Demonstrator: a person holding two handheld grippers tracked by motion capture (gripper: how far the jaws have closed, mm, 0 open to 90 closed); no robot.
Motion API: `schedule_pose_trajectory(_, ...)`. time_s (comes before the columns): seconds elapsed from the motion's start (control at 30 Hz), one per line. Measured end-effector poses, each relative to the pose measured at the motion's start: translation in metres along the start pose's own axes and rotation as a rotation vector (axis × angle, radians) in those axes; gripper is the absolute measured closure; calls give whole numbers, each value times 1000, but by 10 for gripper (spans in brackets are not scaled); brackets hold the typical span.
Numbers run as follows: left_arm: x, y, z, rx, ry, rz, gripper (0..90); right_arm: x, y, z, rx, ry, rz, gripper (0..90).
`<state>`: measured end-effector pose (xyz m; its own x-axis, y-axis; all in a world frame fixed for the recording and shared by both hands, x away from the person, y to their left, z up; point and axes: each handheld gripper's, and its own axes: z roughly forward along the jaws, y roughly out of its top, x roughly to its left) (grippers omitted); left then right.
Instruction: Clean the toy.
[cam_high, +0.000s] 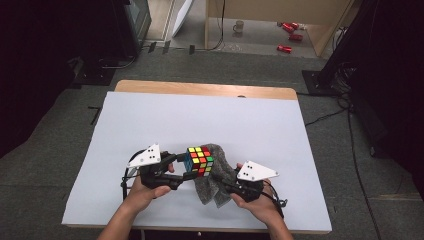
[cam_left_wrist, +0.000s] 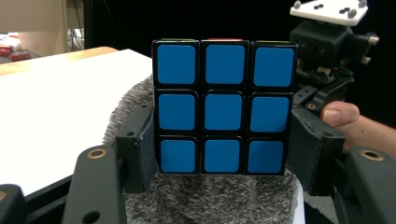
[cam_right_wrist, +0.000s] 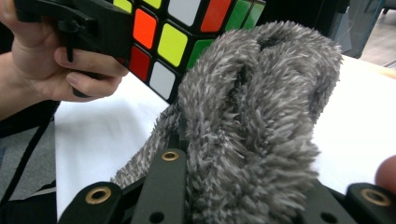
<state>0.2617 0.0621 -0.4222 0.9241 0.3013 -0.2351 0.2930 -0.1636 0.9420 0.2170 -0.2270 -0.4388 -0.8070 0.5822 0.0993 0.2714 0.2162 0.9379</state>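
Note:
My left gripper (cam_high: 195, 167) is shut on a Rubik's cube (cam_high: 198, 161) and holds it just above the table. In the left gripper view its two fingers (cam_left_wrist: 140, 149) clamp the sides of the cube (cam_left_wrist: 224, 109), whose all-blue face points at the camera. My right gripper (cam_high: 222, 180) is shut on a grey fuzzy cloth (cam_high: 214, 182), bunched against the cube's right and lower sides. In the right gripper view the cloth (cam_right_wrist: 252, 116) bulges out of the jaws and touches the cube (cam_right_wrist: 173, 32), with the person's left hand (cam_right_wrist: 60, 60) behind it.
A white sheet (cam_high: 200, 120) covers the wooden table (cam_high: 205, 89); both hands work near its front edge. On the floor beyond stand a mug (cam_high: 239, 26) and red cans (cam_high: 290, 30). Dark stands and cables flank the table.

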Motion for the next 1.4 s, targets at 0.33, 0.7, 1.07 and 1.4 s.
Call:
schedule_pose_trajectory(0.33,-5,-1,9,45,-3,15,351,-6,2,-11,-87,-45,43,776)
schedule_pose_trajectory(0.7,-2,-4,10,61,-4,3,351,-2,3,-8,-71,-47,24,774)
schedule_pose_trajectory(1.07,-1,-1,6,22,10,-8,351,2,-4,1,-28,-38,11,776)
schedule_pose_trajectory(1.4,-4,-1,8,30,-7,4,351,-1,3,-11,-104,-42,23,776)
